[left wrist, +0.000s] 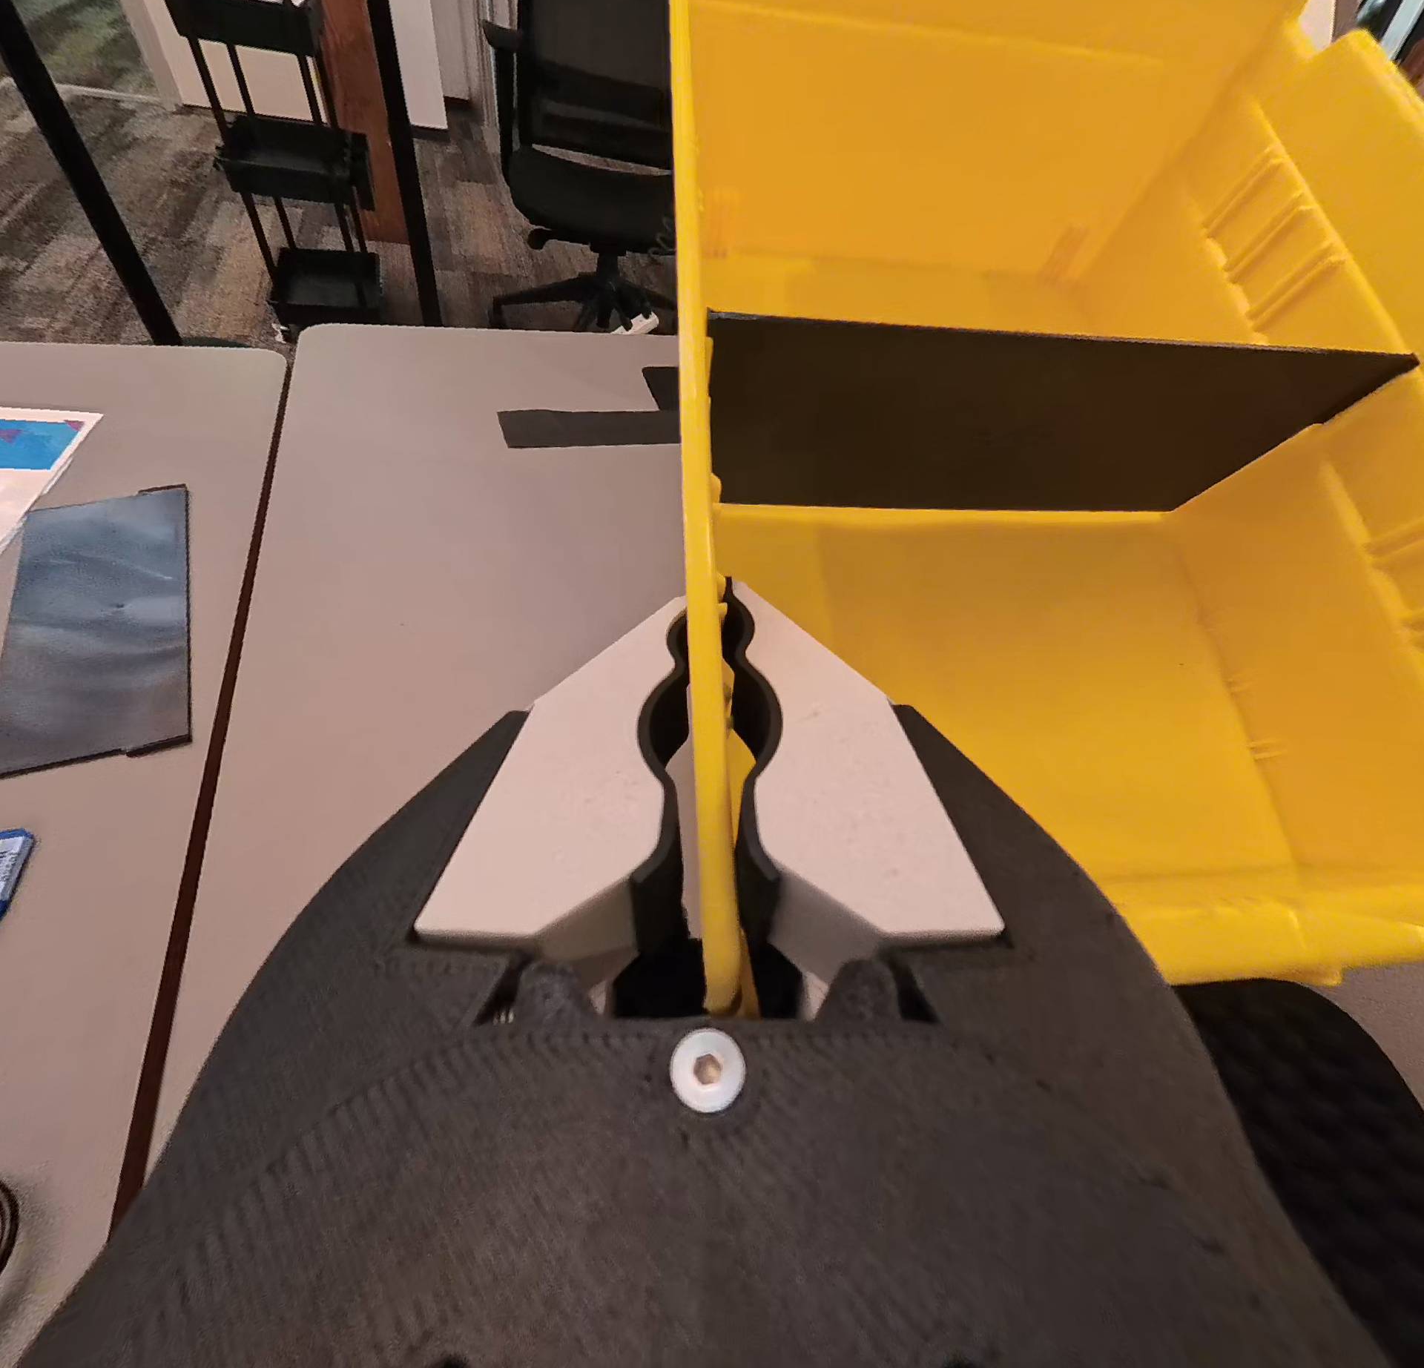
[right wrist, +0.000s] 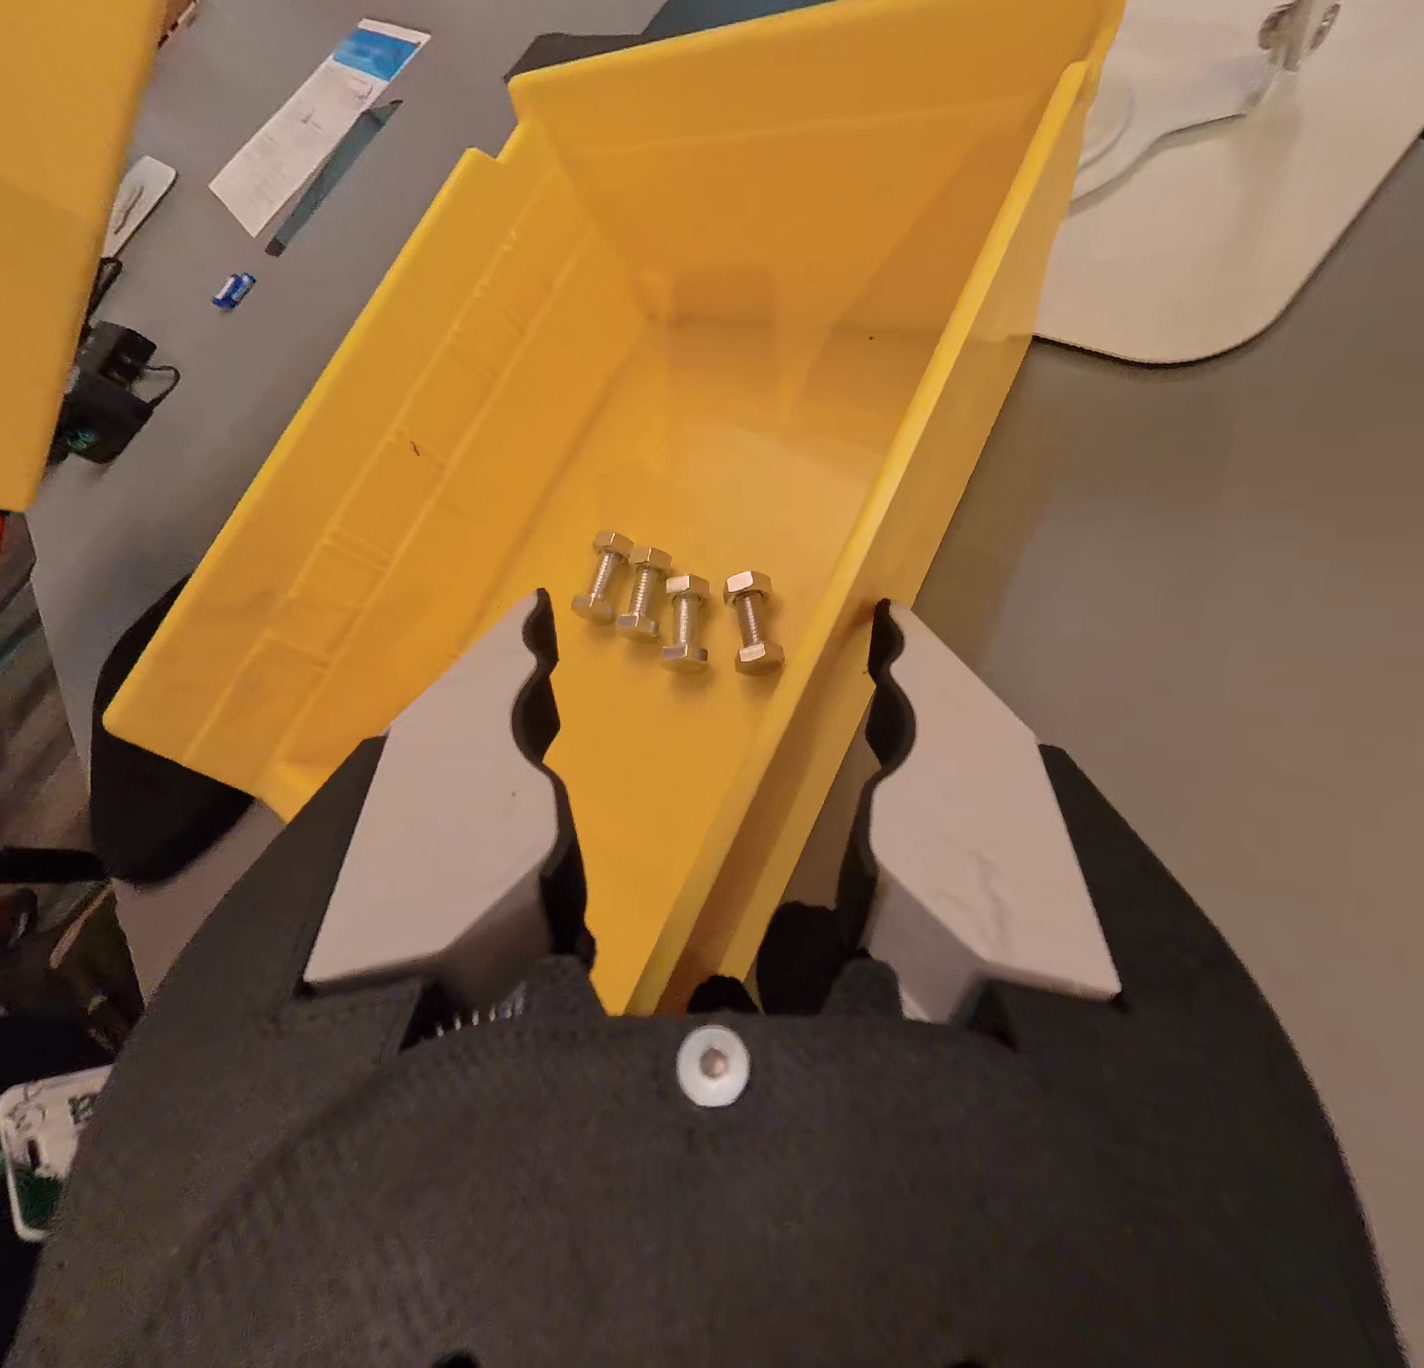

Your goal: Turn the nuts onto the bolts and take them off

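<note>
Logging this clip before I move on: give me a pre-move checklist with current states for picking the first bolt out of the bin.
1. Left hand-held gripper shut on the side wall of the divided yellow bin: ok.
2. Right hand-held gripper open: ok.
3. Right one straddles the side wall of the bolt bin, not lined up on a bolt: not ok.
4. Four bolts lie on the bin floor, each with a nut on: ok.
5. Bolts spaced for a single pick: not ok, the left two touch.
6. How tight the nuts sit: cannot tell.
</note>
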A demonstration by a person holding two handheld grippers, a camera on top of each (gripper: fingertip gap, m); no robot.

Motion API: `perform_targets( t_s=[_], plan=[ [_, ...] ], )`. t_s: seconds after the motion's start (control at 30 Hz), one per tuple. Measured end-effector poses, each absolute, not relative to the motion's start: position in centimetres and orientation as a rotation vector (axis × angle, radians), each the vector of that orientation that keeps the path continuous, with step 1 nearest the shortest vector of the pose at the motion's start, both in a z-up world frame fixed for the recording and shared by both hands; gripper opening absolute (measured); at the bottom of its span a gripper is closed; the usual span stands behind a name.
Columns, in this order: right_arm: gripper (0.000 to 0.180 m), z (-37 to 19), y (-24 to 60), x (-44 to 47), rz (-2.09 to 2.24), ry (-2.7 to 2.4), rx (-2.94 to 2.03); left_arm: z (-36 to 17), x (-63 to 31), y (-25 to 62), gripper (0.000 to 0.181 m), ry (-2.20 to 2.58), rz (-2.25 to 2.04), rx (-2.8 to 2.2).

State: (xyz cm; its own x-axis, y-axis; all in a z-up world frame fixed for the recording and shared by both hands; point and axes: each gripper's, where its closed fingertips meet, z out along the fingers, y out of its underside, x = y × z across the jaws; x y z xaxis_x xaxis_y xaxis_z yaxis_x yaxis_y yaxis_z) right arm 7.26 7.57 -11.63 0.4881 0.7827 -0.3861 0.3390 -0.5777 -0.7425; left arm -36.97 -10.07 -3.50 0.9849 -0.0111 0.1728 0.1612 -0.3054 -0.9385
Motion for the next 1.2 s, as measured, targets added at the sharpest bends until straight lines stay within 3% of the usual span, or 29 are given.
perform_targets(
  t_s=[0.3, 0.6, 1.2],
  plan=[
    [0.095, -11.2, 5.6, 0.4, 1.164, -0.766, -2.099, -2.9, -37.7, -10.5, 0.002, -0.125, -0.140, -1.864],
    [0.136, -11.1, 2.3, -6.8, 1.271, -0.638, -2.034, -0.9, -39.6, -11.7, 0.002, -0.176, -0.110, -1.823],
    [0.143, -10.3, 2.5, -21.6, 1.508, -0.651, -1.925, 1.8, -41.3, -13.4, 0.002, -0.219, -0.064, -1.776]
  ],
)
